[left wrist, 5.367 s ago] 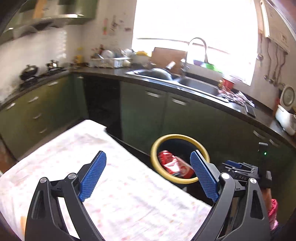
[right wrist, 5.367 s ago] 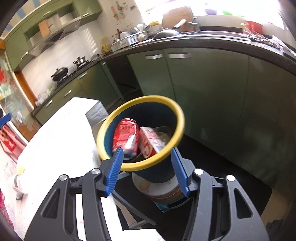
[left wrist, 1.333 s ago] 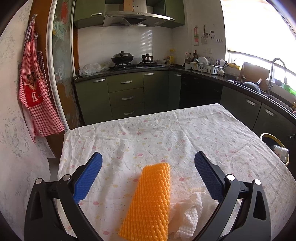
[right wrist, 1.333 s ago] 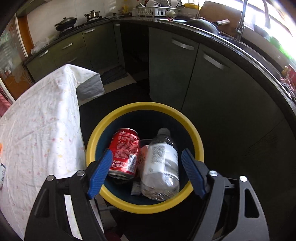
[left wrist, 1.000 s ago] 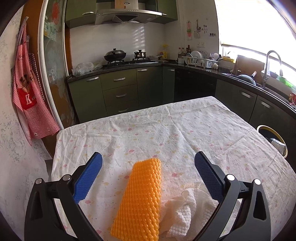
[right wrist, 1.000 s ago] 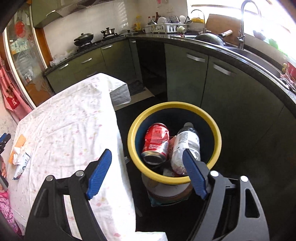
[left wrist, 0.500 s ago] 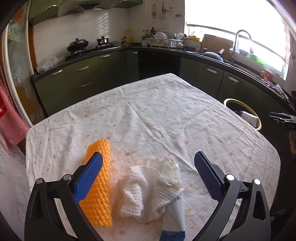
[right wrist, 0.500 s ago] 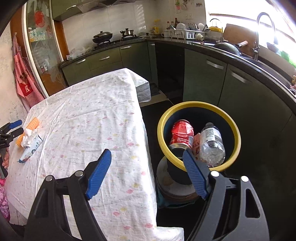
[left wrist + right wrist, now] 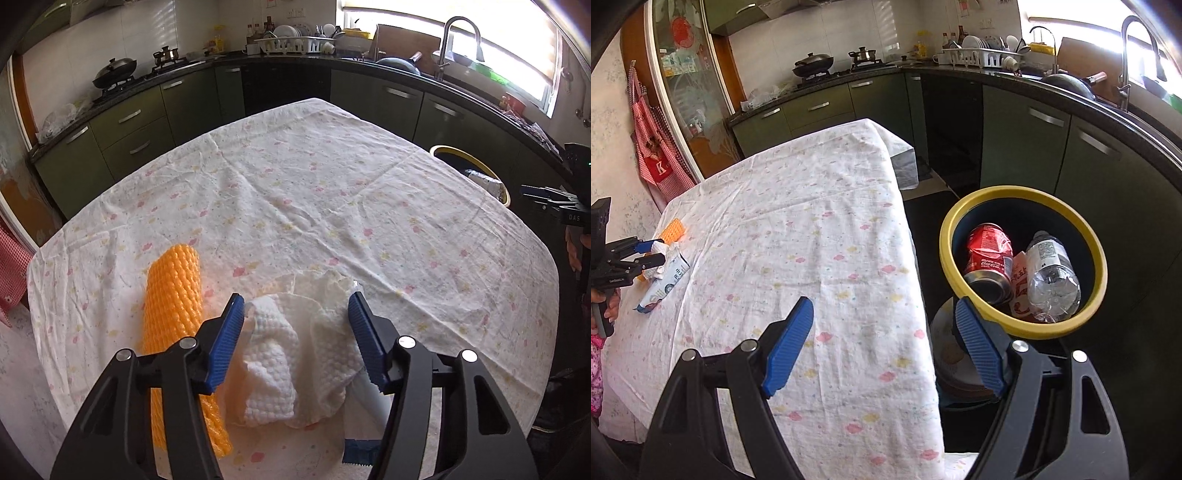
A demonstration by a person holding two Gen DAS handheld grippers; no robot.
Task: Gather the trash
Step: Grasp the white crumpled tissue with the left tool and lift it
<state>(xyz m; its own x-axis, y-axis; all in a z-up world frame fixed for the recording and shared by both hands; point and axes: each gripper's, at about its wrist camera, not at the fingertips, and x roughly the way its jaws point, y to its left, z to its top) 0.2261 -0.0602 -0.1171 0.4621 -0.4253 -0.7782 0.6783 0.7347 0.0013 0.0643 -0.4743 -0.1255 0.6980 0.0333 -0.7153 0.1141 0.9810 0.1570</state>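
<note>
The left claw (image 9: 295,325) is closing around the crumpled white paper towel (image 9: 291,354) on the surface (image 9: 332,192). The right claw (image 9: 882,343) is open, holding nothing, near the yellow-rimmed trash bin (image 9: 1023,328).

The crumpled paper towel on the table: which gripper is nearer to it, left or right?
Left. The left gripper has the paper towel between its closing jaws. The right gripper is open and empty at the opposite end of the table, beside the trash bin.

Black-framed hand-held gripper (image 9: 295,325), blue ribbed pads, silver screws, possibly pink sleeve.
</note>
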